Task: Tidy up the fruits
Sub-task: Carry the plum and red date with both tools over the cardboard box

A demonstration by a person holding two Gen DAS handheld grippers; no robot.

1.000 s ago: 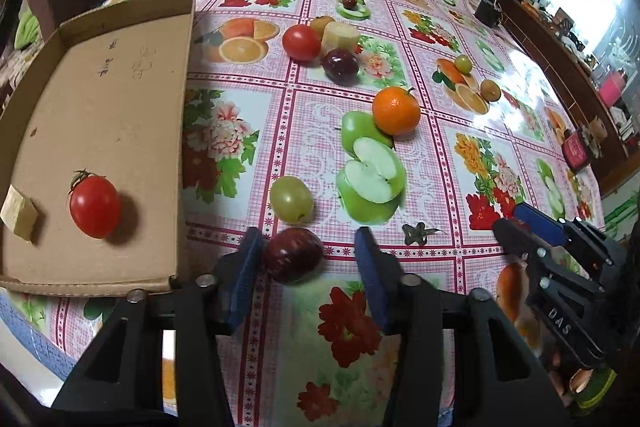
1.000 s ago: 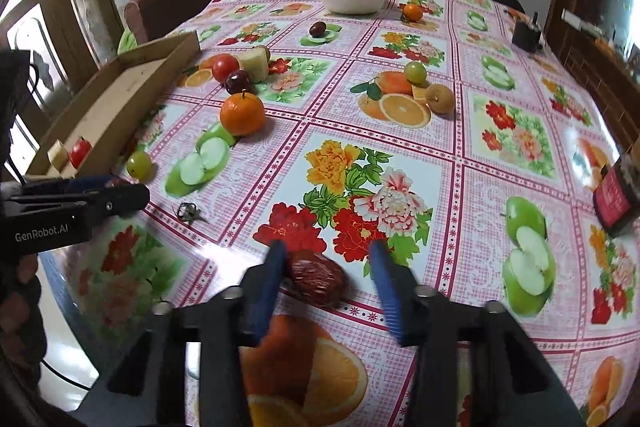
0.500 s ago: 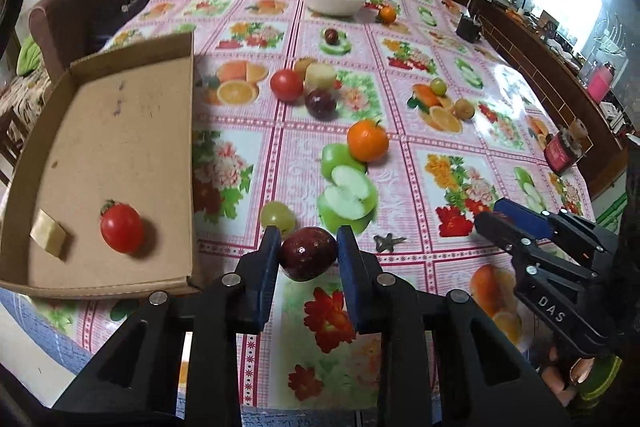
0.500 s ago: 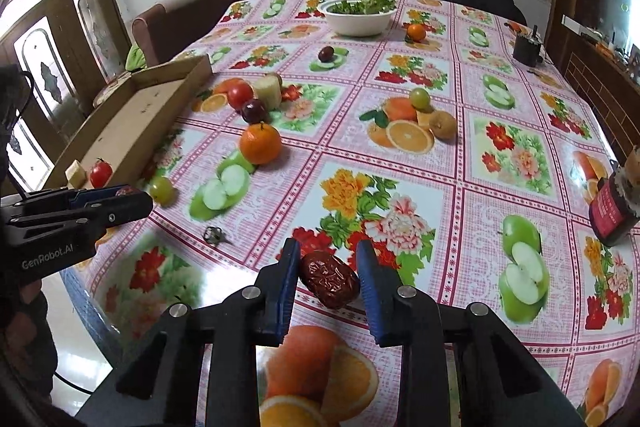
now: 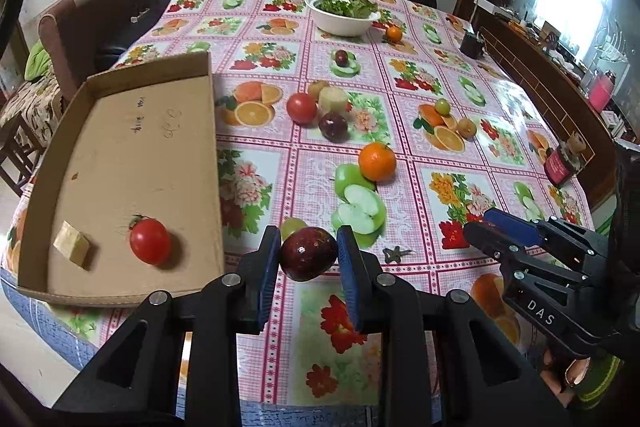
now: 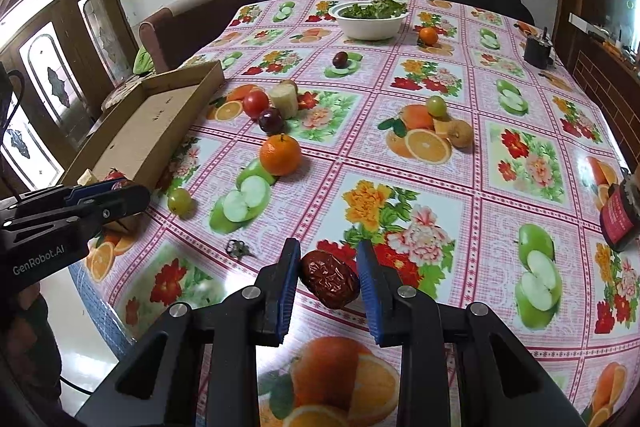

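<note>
My left gripper (image 5: pixel 308 251) is shut on a dark red plum (image 5: pixel 308 254), held just above the flowered tablecloth beside the cardboard tray (image 5: pixel 120 147). In the tray lie a red tomato (image 5: pixel 150 241) and a tan cube (image 5: pixel 72 247). My right gripper (image 6: pixel 329 267) is shut on a wrinkled red date (image 6: pixel 330 285), lifted off the cloth near the front edge. Loose on the table are a green grape (image 6: pixel 179 201), an orange (image 6: pixel 280 155), a tomato (image 6: pixel 256 103), another dark plum (image 6: pixel 271 120) and a pale fruit chunk (image 6: pixel 285 99).
A white bowl of greens (image 6: pixel 370 19) stands at the far end with a small orange (image 6: pixel 428 35) and a black cup (image 6: pixel 538 51). A dark red jar (image 6: pixel 618 219) sits at the right edge. A small metal trinket (image 6: pixel 238 249) lies near the front. Chairs stand left.
My left jaws closed on the plum and lifted it off the cloth. The right gripper has risen a little with the date between its pads.
</note>
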